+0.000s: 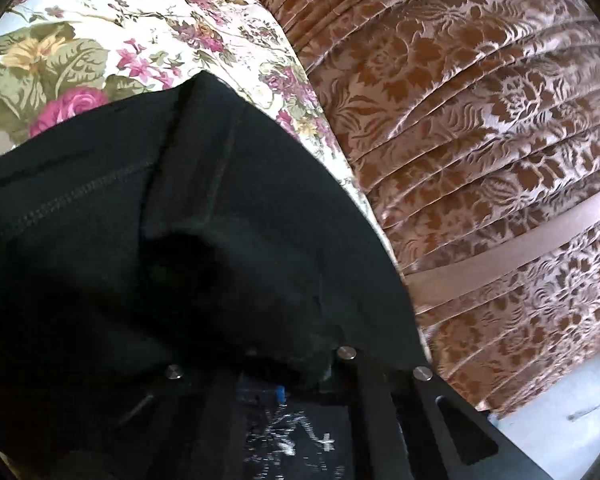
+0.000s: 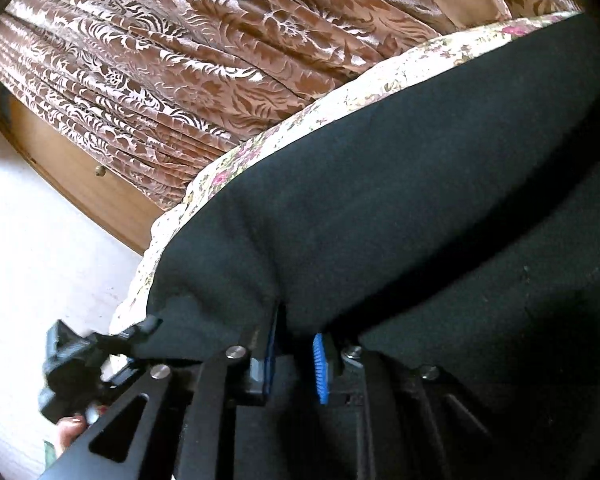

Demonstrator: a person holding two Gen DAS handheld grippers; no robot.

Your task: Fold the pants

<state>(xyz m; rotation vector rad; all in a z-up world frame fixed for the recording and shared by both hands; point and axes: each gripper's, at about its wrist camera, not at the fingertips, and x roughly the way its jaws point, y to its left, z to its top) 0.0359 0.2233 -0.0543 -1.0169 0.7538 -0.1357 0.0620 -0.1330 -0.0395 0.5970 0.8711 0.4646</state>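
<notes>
The pants are dark green-black cloth with stitched seams, draped over a floral bedsheet. In the left wrist view they cover the fingers of my left gripper, which is shut on a bunched fold of them. In the right wrist view the pants fill the middle and right. My right gripper has its blue pads closed on a pinched fold of the cloth at its lower edge, with a narrow gap behind.
A pleated brown patterned bed skirt or curtain hangs beside the bed and also shows in the right wrist view. A wooden drawer front with a knob and pale floor lie at the left.
</notes>
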